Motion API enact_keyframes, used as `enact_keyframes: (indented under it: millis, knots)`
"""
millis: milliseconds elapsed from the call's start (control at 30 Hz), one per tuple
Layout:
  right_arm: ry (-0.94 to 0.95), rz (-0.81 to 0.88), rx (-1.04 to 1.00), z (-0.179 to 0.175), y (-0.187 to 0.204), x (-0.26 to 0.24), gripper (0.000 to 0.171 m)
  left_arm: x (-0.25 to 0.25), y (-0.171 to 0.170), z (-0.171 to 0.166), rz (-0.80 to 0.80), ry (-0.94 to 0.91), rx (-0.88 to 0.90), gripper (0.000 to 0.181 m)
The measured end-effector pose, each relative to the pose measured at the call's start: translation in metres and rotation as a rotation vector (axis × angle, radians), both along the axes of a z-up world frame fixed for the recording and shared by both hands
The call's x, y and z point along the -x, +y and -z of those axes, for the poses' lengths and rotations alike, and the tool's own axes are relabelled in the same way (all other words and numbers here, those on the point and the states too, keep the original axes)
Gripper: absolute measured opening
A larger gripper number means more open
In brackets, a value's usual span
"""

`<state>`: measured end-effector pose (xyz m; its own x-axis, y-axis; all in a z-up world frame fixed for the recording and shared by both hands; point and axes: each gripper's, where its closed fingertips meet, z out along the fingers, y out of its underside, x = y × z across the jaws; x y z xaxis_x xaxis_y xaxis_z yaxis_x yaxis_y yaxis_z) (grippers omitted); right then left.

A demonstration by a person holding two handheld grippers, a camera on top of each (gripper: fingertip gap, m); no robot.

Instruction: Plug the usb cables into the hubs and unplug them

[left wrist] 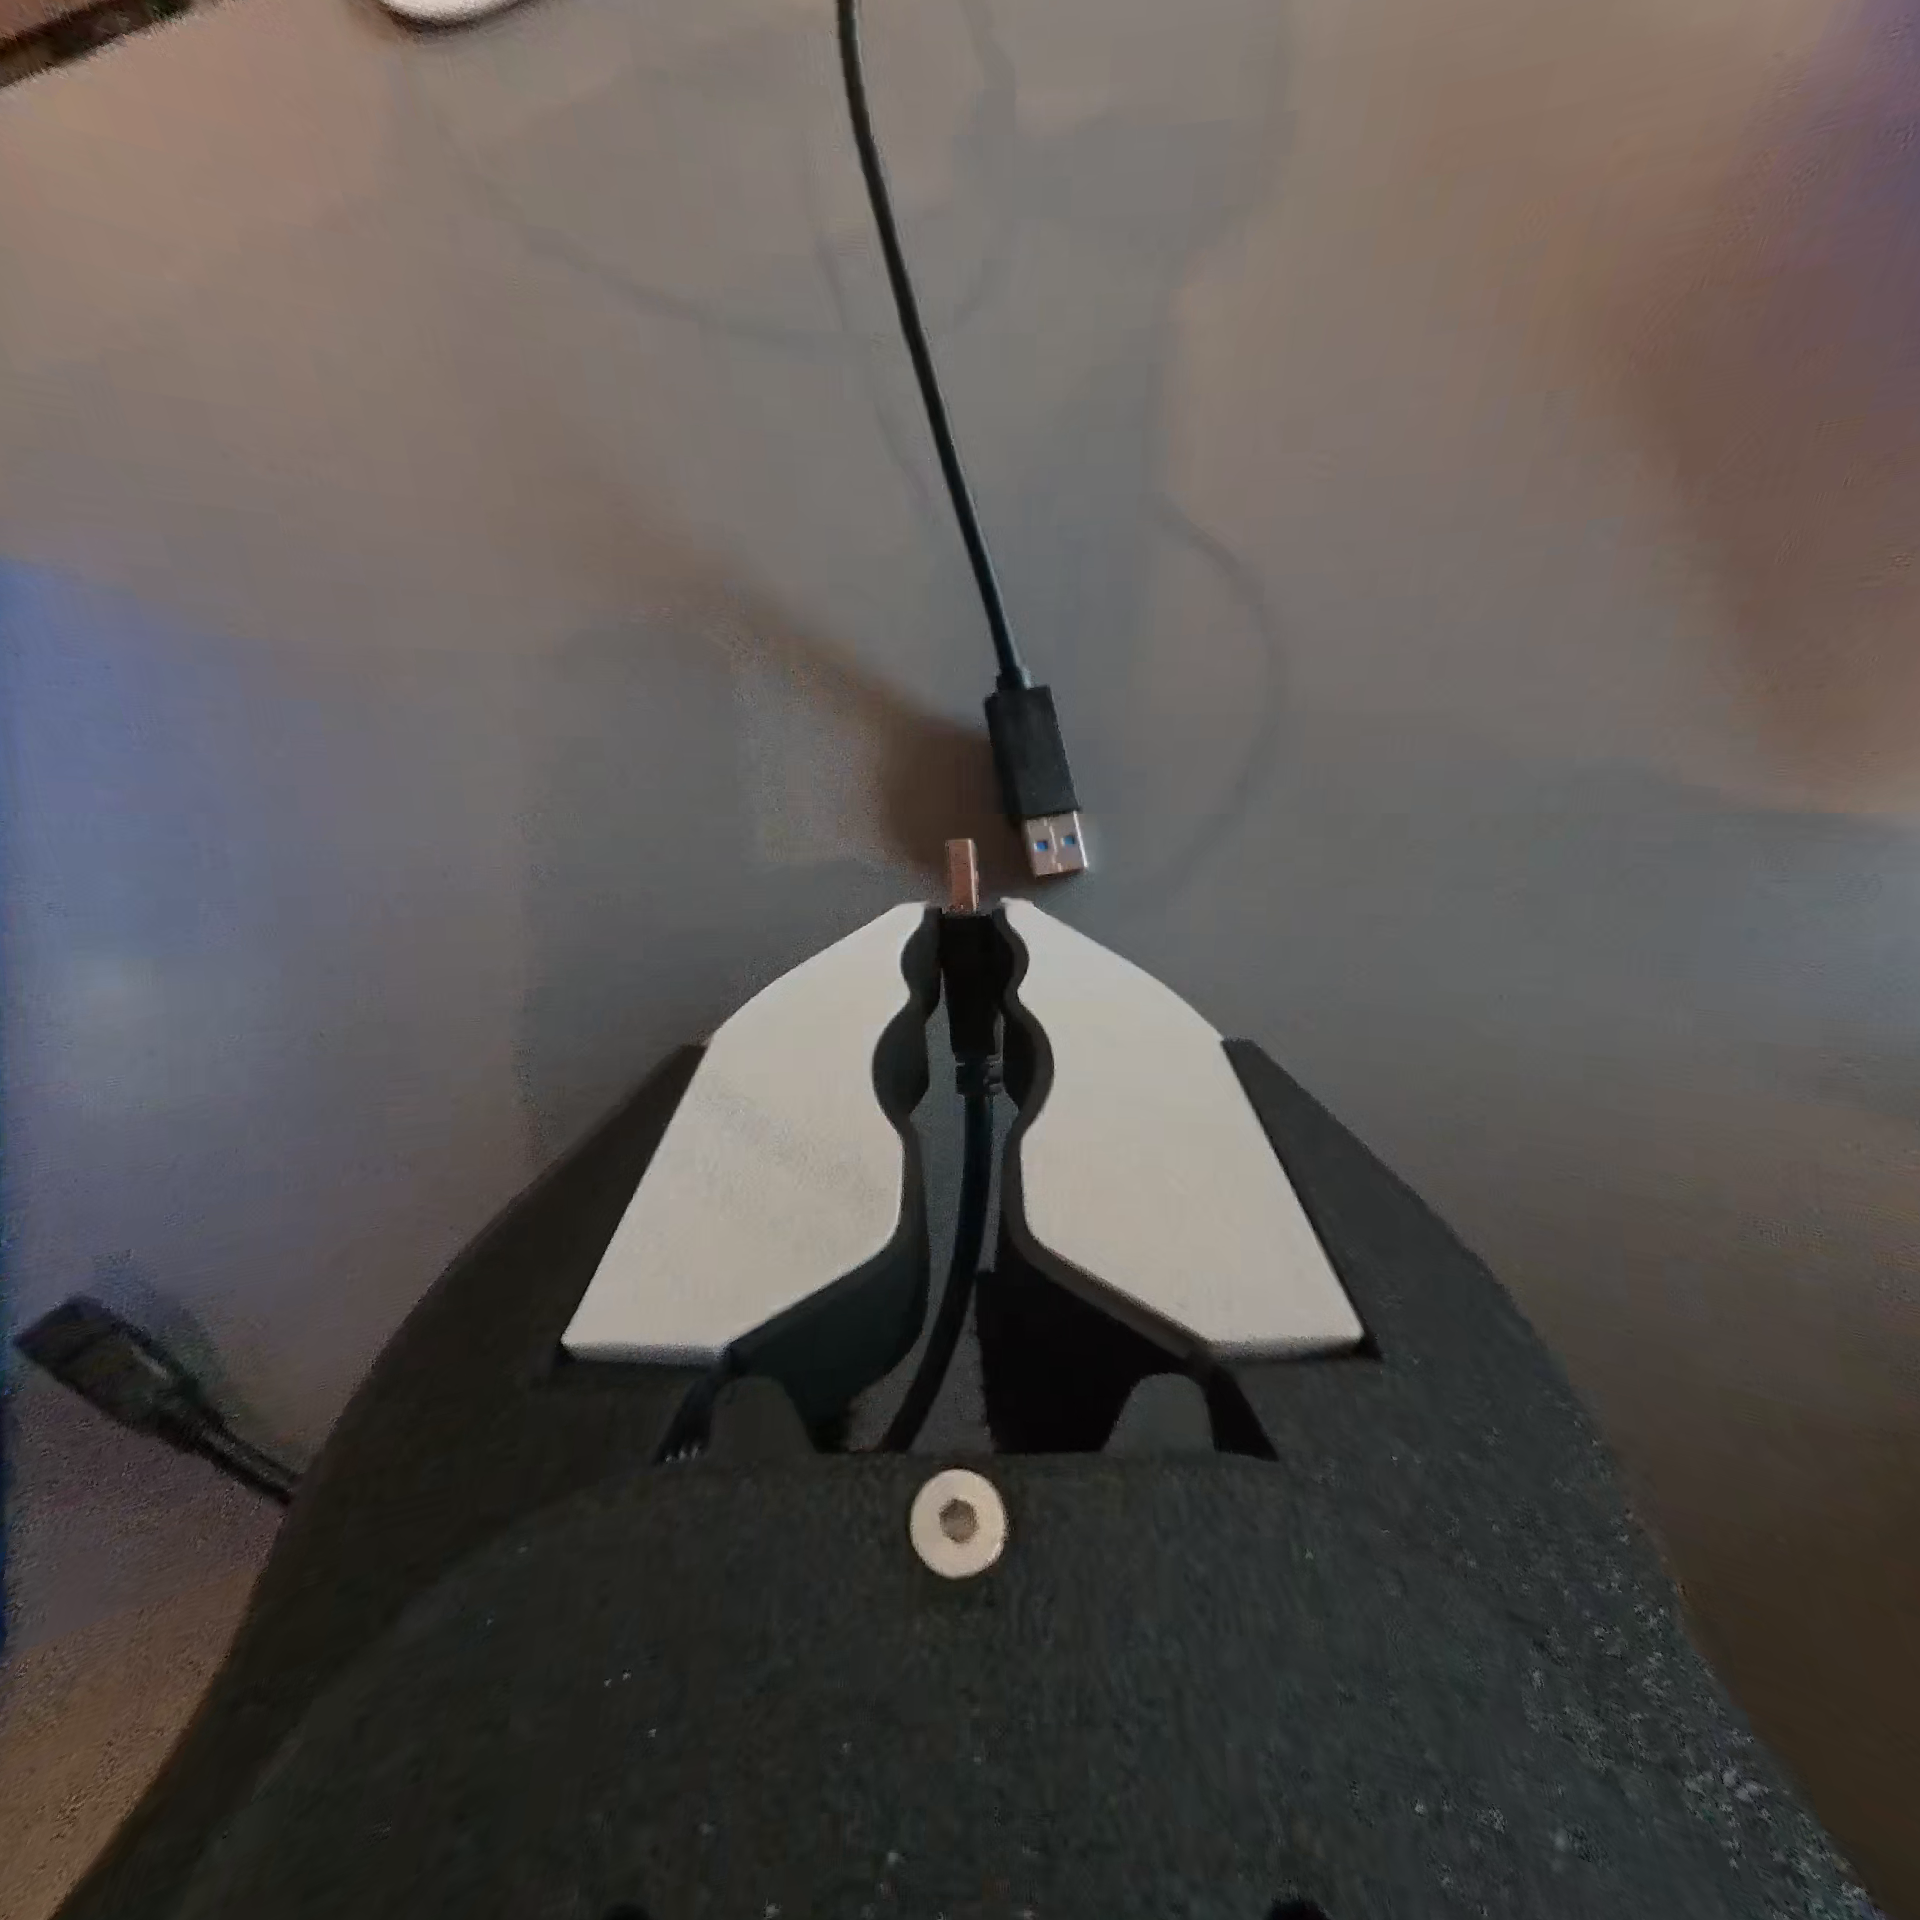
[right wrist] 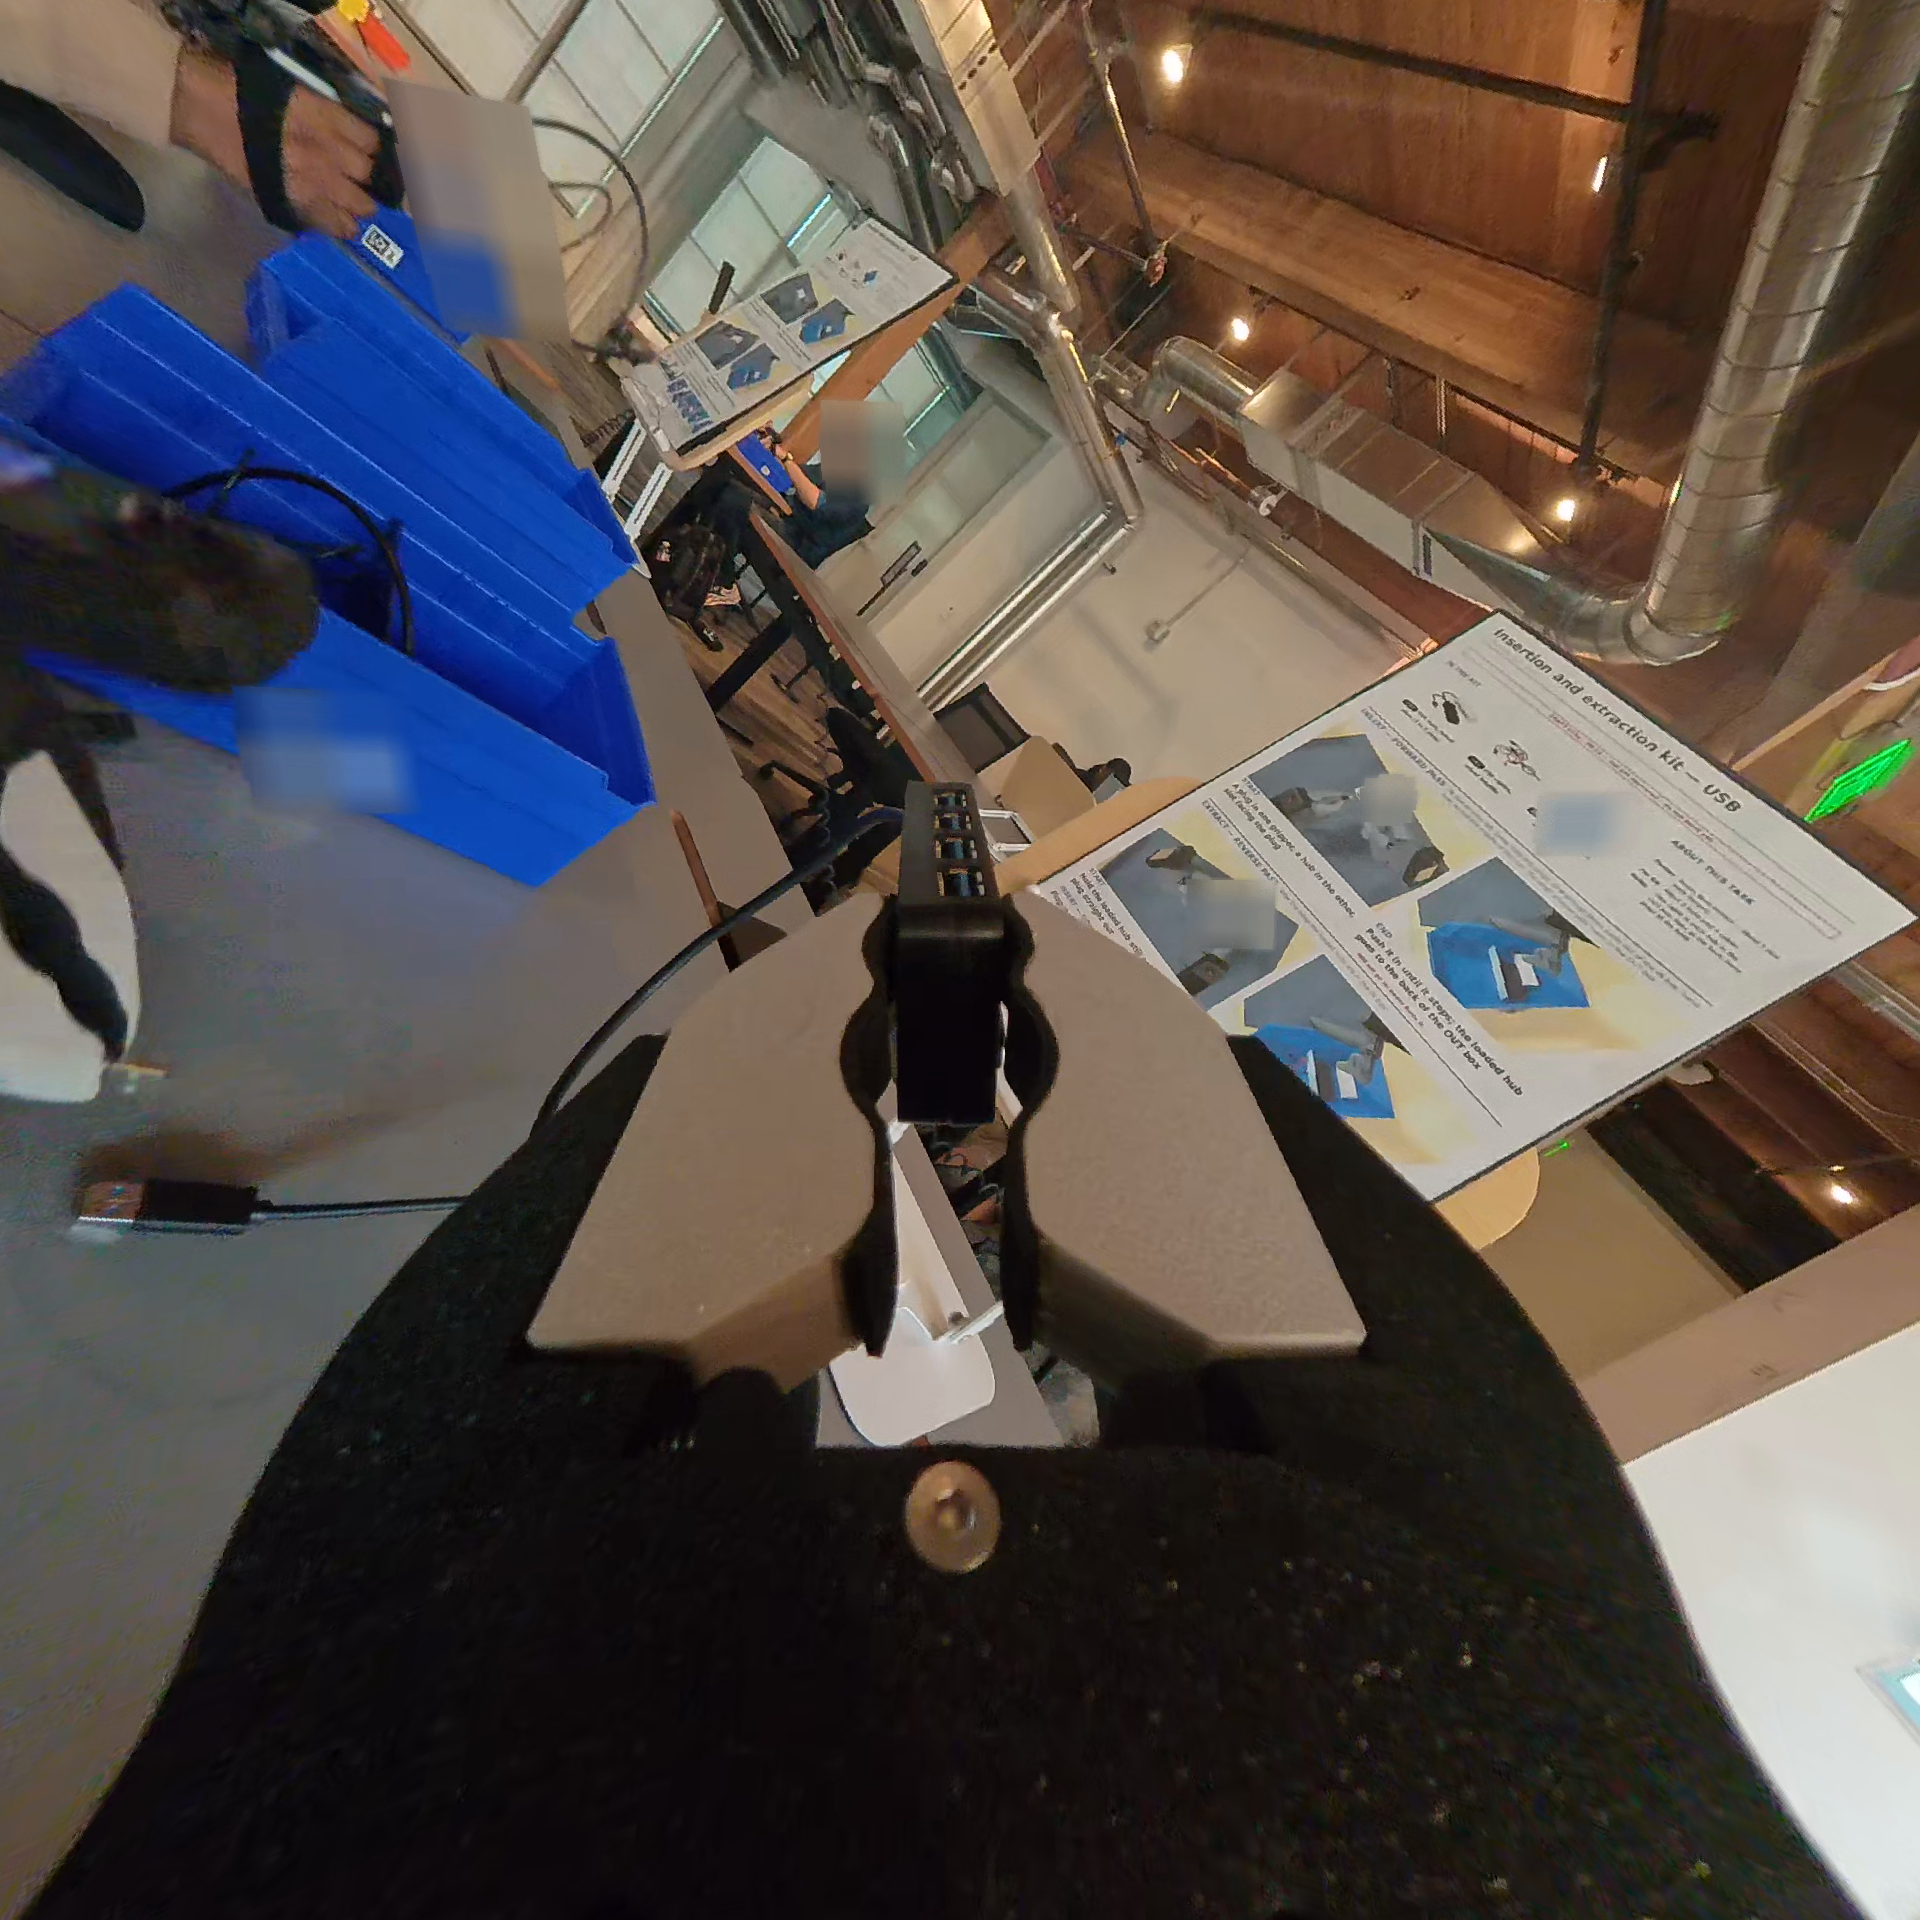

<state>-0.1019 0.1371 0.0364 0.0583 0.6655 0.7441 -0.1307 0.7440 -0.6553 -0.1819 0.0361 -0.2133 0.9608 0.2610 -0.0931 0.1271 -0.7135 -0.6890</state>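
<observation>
The left claw (left wrist: 961, 912) gripped a black USB plug (left wrist: 958, 875), its metal tip jutting over the grey desk (left wrist: 416, 623). The right claw (right wrist: 948, 940) clamped the black hub (right wrist: 948, 883), raised, ports along its top face. Nothing was plugged yet; next, the plug likely needed aligning with a port.

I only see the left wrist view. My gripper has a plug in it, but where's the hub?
Observer: The right gripper is clamped on one end of a black hub.
Operator: Which way do its holes point?
Observer: The row of ports sits on the face turned toward the right camera, past the gripper tips.
Operator: Is anything stuck in them?
Observer: They look empty. Your plug is not in any of them.
</observation>
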Motion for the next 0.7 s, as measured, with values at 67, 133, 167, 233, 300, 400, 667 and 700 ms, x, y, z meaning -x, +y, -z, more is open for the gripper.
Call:
enact_keyframes:
  millis: [67,133,167,233,300,400,667,700]
  knots:
    - [0.004,-0.010,-0.008,0.000,-0.004,0.001,0.016,-0.002,-0.002,-0.022,0.052,-0.073,-0.109,0.008]
    - [0.002,-0.017,-0.019,0.001,-0.008,0.003,0.016,-0.007,-0.005,-0.049,0.117,-0.156,-0.215,0.008]
    - [0.000,-0.022,-0.026,0.002,-0.011,0.004,0.016,-0.010,-0.006,-0.063,0.150,-0.189,-0.264,0.008]
    - [-0.004,-0.038,-0.039,0.004,-0.017,0.007,0.016,-0.015,-0.011,-0.088,0.221,-0.233,-0.337,0.008]
    - [-0.012,-0.048,-0.052,0.007,-0.023,0.010,0.016,-0.019,-0.018,-0.107,0.287,-0.248,-0.375,0.008]
    - [-0.021,-0.044,-0.079,0.012,-0.031,0.016,0.016,-0.021,-0.028,-0.128,0.359,-0.260,-0.411,0.008]
    - [0.015,-0.026,-0.151,0.023,-0.056,0.038,0.016,-0.023,-0.037,-0.167,0.474,-0.397,-0.566,0.008]
    - [0.020,-0.023,-0.156,0.024,-0.058,0.041,0.016,-0.023,-0.037,-0.170,0.481,-0.409,-0.582,0.008]
